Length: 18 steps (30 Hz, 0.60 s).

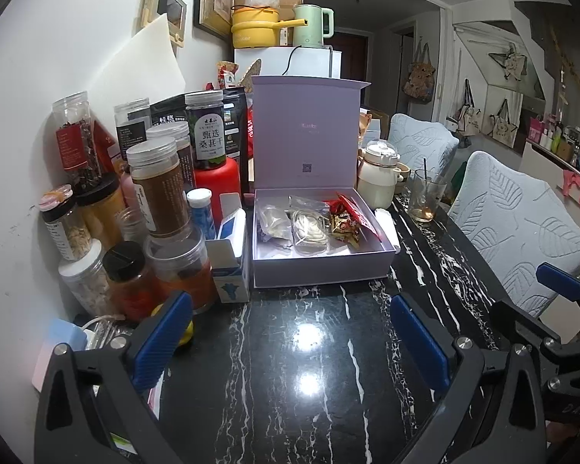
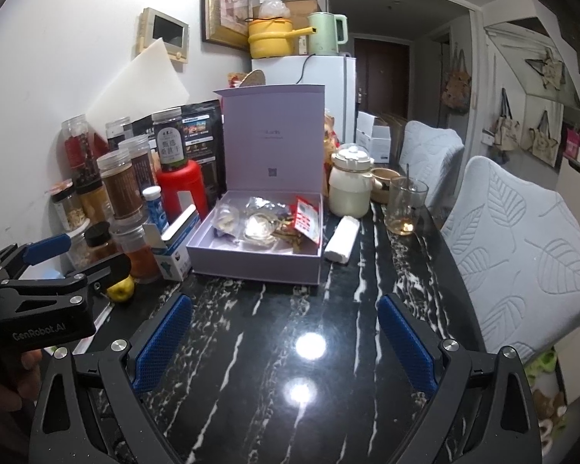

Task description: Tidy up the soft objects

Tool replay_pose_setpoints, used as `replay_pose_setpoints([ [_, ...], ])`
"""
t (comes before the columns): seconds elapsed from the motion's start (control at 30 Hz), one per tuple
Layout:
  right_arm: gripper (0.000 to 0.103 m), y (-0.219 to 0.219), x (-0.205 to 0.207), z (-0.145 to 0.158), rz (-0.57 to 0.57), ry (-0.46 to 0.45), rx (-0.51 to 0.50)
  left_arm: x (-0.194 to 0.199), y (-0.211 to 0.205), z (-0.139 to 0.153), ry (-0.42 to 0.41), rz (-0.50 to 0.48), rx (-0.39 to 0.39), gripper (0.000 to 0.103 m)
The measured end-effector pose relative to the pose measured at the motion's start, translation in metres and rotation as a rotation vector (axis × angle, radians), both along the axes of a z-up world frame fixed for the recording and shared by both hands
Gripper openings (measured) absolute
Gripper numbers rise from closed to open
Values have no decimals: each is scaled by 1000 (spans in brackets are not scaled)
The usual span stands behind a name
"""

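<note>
A lilac box (image 1: 321,266) with its lid upright stands on the black marble table (image 1: 290,367); it also shows in the right wrist view (image 2: 251,261). Inside lie clear bags of pale soft items (image 1: 307,228) and red snack packets (image 1: 346,220). A white rolled soft item (image 2: 342,239) lies on the table right of the box. My left gripper (image 1: 290,332) is open and empty, short of the box. My right gripper (image 2: 286,340) is open and empty, also short of the box. The left gripper also shows in the right wrist view (image 2: 75,253).
Many jars and bottles (image 1: 154,193) crowd the table's left side by the wall. A small blue-white carton (image 1: 230,266) stands beside the box. A cream pot (image 1: 377,174) and a glass (image 1: 425,197) stand right of it. Padded chairs (image 1: 522,232) line the right edge. A yellow fruit (image 2: 120,290) lies left.
</note>
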State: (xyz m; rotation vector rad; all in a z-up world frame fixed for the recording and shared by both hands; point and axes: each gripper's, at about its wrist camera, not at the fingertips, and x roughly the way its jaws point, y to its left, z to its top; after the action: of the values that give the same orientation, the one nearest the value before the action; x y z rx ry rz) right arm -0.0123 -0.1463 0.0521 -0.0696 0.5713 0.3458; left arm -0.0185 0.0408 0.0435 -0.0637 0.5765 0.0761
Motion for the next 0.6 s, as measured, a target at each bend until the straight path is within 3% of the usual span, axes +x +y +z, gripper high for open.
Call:
replay_pose_setpoints([
  [0.6,98,-4,2,1,-19,-1,-10,7,-4,-1,19,-18,3,103],
])
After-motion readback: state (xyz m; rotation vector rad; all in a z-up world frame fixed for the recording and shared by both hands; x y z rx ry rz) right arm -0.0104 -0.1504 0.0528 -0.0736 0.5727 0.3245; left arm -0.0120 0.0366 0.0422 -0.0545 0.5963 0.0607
